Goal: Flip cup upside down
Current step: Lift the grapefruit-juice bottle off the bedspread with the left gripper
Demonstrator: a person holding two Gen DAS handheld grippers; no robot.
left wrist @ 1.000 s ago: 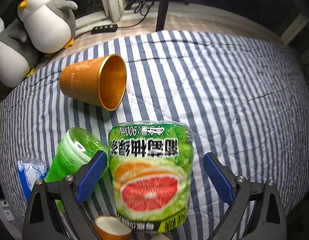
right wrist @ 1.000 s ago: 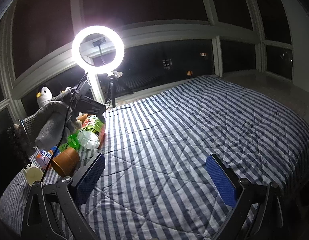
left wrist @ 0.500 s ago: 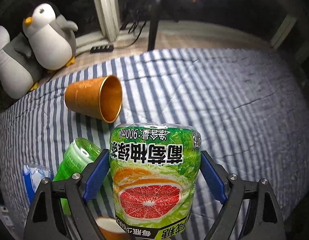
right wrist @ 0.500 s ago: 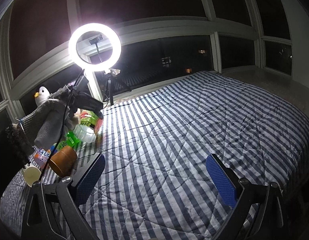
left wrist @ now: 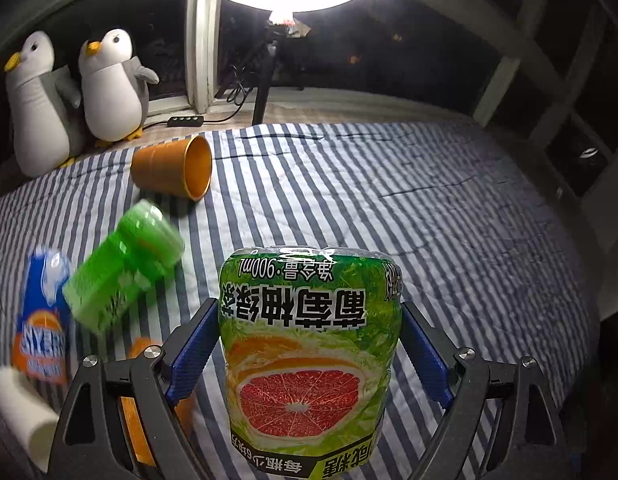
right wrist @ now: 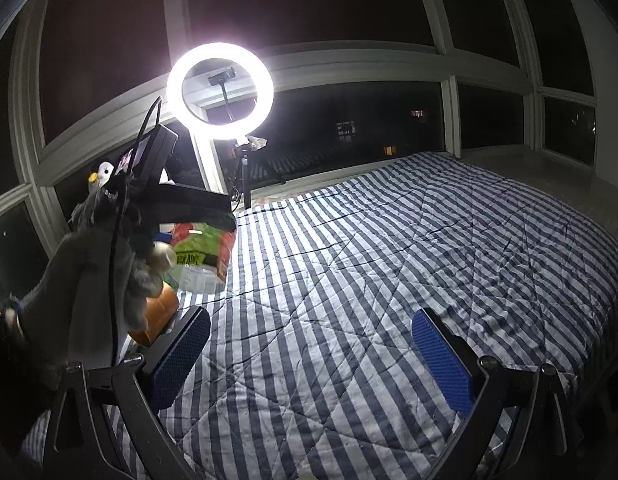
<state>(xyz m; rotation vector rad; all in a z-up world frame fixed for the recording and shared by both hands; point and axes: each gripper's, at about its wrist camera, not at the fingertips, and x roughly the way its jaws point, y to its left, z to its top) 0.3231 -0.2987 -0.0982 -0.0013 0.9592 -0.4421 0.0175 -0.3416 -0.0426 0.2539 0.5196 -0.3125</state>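
Observation:
My left gripper (left wrist: 309, 344) is shut on a green grapefruit-drink bottle (left wrist: 309, 360), its blue pads (left wrist: 191, 348) pressed on both sides, and holds it lifted above the striped bed (left wrist: 409, 220). The label reads upside down. The same bottle (right wrist: 203, 252) shows raised in the right wrist view, under the left gripper's body. An orange cup (left wrist: 173, 168) lies on its side near the back left, mouth facing right. My right gripper (right wrist: 309, 356) is open and empty above the bed.
A green bottle (left wrist: 121, 272), a blue-orange pouch (left wrist: 39, 320), a white cylinder (left wrist: 21, 412) and another orange cup (right wrist: 155, 312) lie at the left. Two plush penguins (left wrist: 109, 84) stand behind. A ring light (right wrist: 220, 88) on a tripod stands by the window.
My left gripper closed on the grapefruit bottle and lifted it, tilting its view up toward the window. The green bottle rolled. The right gripper stayed open and shifted a little.

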